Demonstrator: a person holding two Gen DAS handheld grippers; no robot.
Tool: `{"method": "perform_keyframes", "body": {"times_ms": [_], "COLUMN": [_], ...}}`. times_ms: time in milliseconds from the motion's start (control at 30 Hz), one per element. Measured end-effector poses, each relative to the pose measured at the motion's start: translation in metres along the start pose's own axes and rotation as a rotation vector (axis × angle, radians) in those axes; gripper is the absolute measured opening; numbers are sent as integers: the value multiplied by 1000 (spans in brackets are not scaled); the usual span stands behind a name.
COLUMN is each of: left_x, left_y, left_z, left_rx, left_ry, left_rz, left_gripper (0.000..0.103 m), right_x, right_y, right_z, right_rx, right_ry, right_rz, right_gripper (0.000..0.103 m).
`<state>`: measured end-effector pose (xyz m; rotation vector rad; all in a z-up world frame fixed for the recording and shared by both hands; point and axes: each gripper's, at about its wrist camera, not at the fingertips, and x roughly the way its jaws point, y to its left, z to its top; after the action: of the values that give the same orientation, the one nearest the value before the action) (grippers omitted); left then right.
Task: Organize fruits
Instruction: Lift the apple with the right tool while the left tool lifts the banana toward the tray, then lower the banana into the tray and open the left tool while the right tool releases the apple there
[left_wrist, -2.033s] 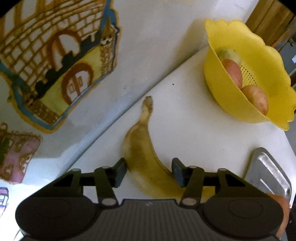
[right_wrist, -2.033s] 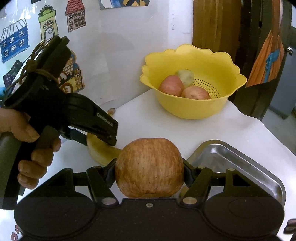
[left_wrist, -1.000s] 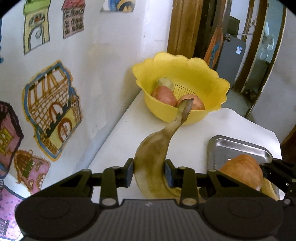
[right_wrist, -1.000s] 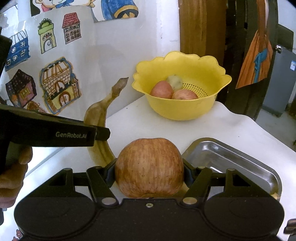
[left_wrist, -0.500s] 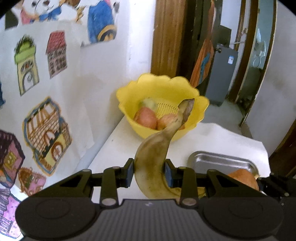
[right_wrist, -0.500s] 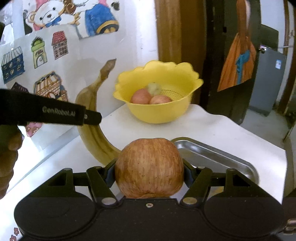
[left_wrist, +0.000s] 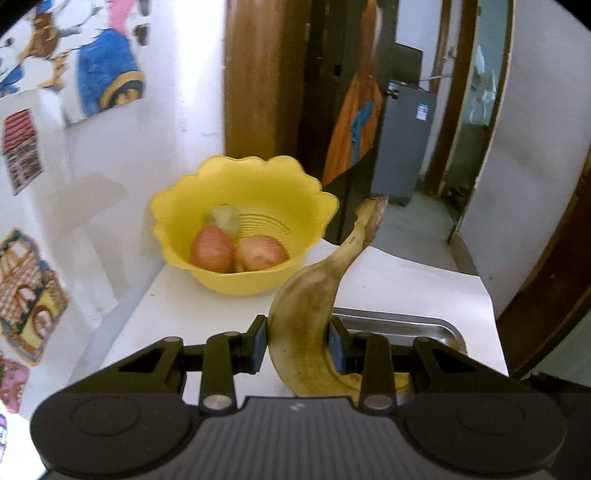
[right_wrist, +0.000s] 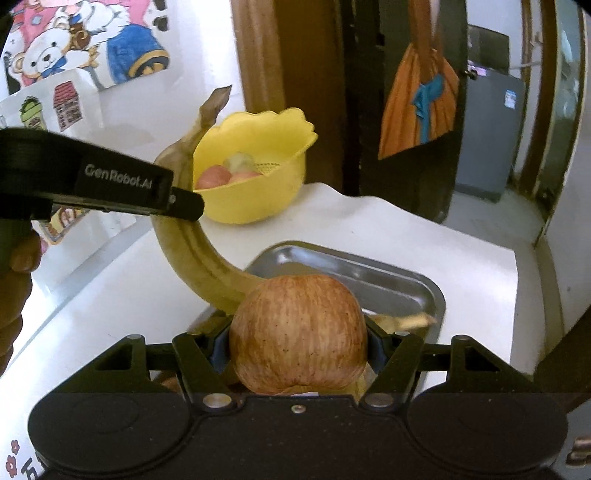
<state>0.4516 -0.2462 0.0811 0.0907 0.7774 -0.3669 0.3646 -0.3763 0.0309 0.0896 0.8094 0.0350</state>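
Observation:
My left gripper (left_wrist: 298, 345) is shut on a spotted yellow banana (left_wrist: 314, 314) and holds it in the air, stem up, above the near edge of a steel tray (left_wrist: 424, 326). In the right wrist view the banana (right_wrist: 195, 251) hangs from the left gripper's fingers (right_wrist: 173, 201). My right gripper (right_wrist: 297, 347) is shut on a red-streaked apple (right_wrist: 297, 332) and holds it over the near end of the tray (right_wrist: 369, 273). A yellow colander bowl (left_wrist: 243, 275) at the table's far left holds two red apples (left_wrist: 236, 253) and a pale green fruit (left_wrist: 223, 218).
The white table (left_wrist: 424, 280) ends at its far edge, with a dark doorway and floor beyond. A wall with cartoon stickers (left_wrist: 22, 158) runs along the left. A banana-coloured piece (right_wrist: 406, 320) lies in the tray by the apple.
My left gripper shut on the banana and lifted it off the table, then moved right toward the tray. My right gripper kept the apple and moved up over the tray's near end.

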Motion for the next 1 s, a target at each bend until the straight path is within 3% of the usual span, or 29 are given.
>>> {"method": "perform_keyframes", "body": {"times_ms": [433,1000], "left_x": [28,70], "left_y": [-33,2], "left_z": [-1,-8], "left_rx": [19,-154], "left_ry": [48,149], "left_rz": [-44,-51], "left_gripper": [37,40], "right_x": [6,35], "right_y": [-15,14], "right_z": [-2,-4], "right_rx": [-14,-79], "right_ry": [17,64], "right_rz": [-46,-26], "right_gripper": [70,70]}}
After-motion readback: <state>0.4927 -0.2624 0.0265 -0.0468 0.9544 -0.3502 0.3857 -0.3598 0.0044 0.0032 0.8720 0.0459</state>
